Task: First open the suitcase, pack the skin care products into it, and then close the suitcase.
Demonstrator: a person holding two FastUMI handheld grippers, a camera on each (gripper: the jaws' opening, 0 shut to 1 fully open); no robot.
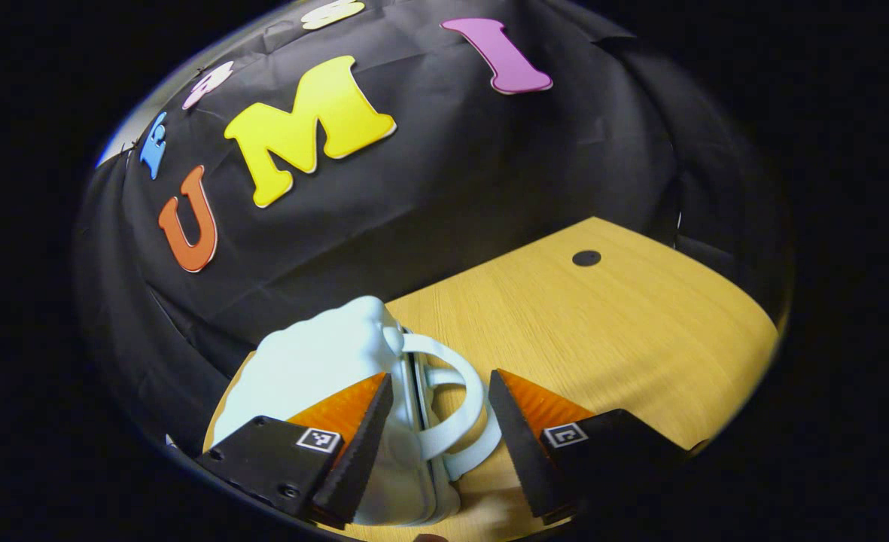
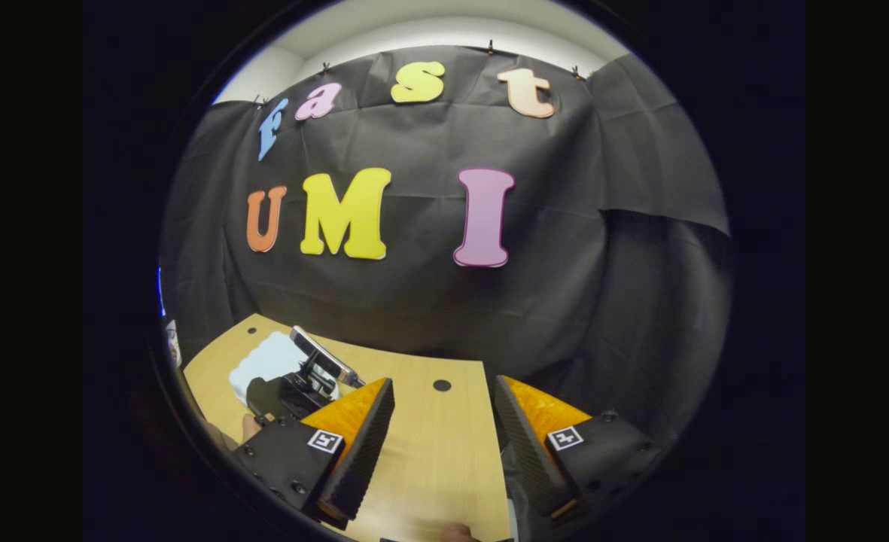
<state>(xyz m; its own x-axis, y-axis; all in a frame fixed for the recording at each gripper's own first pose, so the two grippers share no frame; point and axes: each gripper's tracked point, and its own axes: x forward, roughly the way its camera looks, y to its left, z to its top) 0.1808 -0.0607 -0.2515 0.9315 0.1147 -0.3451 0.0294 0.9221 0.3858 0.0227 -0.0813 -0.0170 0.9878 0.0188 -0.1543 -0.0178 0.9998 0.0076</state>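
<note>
The lower part of the pale blue suitcase [image 1: 316, 369] is cut off at the bottom of the left gripper view, and part of its shell is covered by a finger [image 1: 354, 444] in front of it. In the right gripper view, the suitcase [image 2: 263, 361] is half hidden behind the left gripper [image 2: 297, 391], whose jaw state cannot be told there.

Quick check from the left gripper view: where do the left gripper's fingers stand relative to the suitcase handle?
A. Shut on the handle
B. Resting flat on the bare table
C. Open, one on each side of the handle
C: the left gripper is open, its fingers either side of the pale handle of the suitcase, not pressing it.
</note>
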